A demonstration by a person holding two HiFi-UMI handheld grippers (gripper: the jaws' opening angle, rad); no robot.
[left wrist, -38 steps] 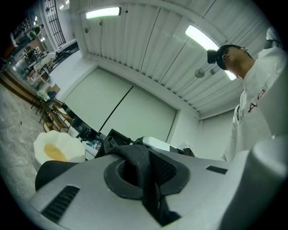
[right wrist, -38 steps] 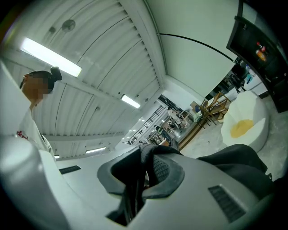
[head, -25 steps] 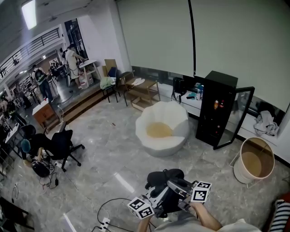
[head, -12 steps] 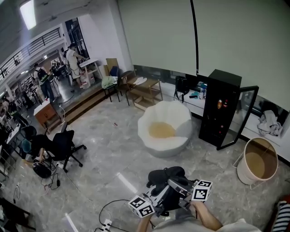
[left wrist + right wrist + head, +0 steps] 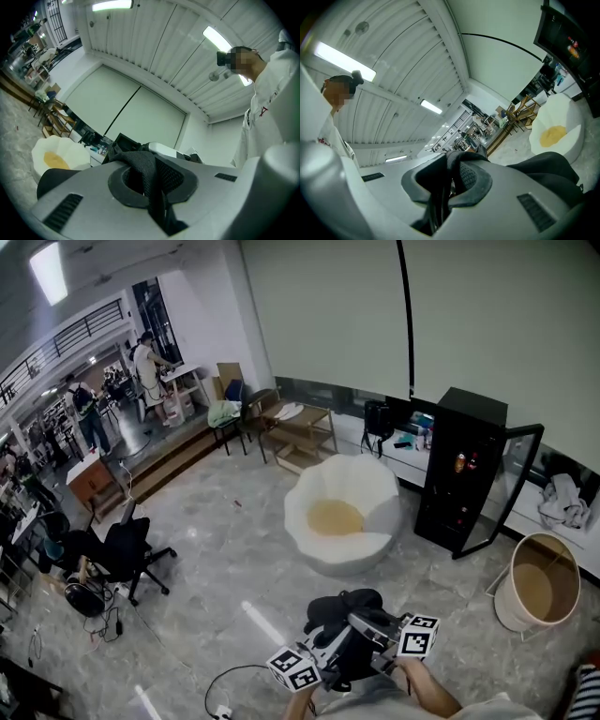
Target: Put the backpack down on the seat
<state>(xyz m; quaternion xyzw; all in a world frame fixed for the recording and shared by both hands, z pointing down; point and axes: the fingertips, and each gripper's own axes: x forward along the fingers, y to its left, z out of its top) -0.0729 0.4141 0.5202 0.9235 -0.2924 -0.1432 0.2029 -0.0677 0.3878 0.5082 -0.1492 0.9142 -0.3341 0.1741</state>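
We hold the backpack (image 5: 342,607) at the bottom centre of the head view, with the left gripper (image 5: 149,183) and right gripper (image 5: 451,183) each clamped on a strap (image 5: 146,165). The white seat (image 5: 342,521) sits mid-frame, well apart from it, with open floor (image 5: 234,549) between. A black cabinet (image 5: 466,470) stands near the seat's right edge.

Backpack (image 5: 342,607) carried slightly nearer white seat (image 5: 371,491), it seems; seat now lower in head view.

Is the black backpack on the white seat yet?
Not yet. The black backpack hangs from the left gripper and right gripper, both shut on it, short of the white petal-shaped seat.
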